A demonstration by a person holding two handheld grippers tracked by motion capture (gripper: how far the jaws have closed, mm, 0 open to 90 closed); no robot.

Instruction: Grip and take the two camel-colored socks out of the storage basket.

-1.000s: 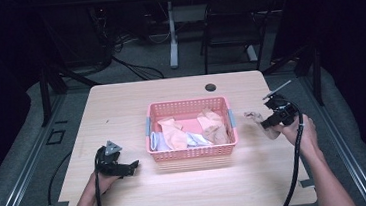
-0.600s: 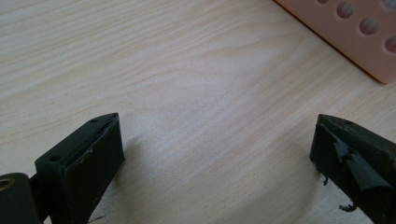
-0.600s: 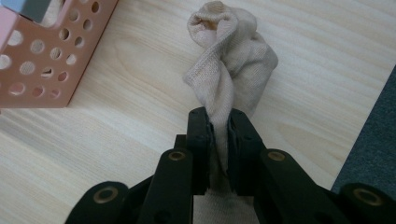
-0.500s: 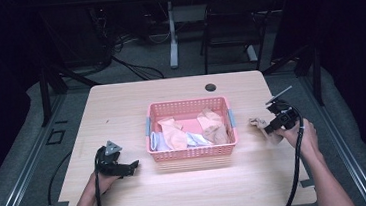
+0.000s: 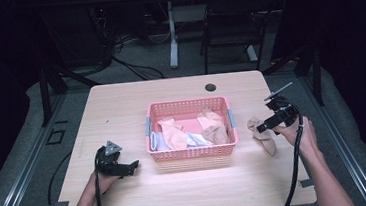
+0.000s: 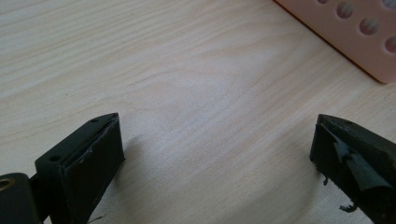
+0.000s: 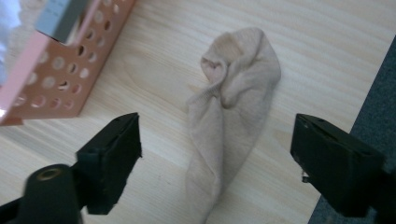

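Observation:
A beige sock lies crumpled on the wooden table, just right of a pink perforated basket. My right gripper hovers over it, and its jaws have just been opening. In the right gripper view the sock stretches along the table between the wide-apart jaws of the right gripper, untouched by either. The basket holds several socks, peach, beige and pale blue. My left gripper rests open at the basket's left front; the left gripper has bare wood between its jaws.
The basket's corner is close beyond the left jaws, and its side wall is left of the sock. The table's right edge runs close to the sock. A black grommet sits at the table's far side, with a chair behind.
My right gripper came down a little with the sock, then opened and let it go; the sock now lies on the table. The left gripper has stayed put.

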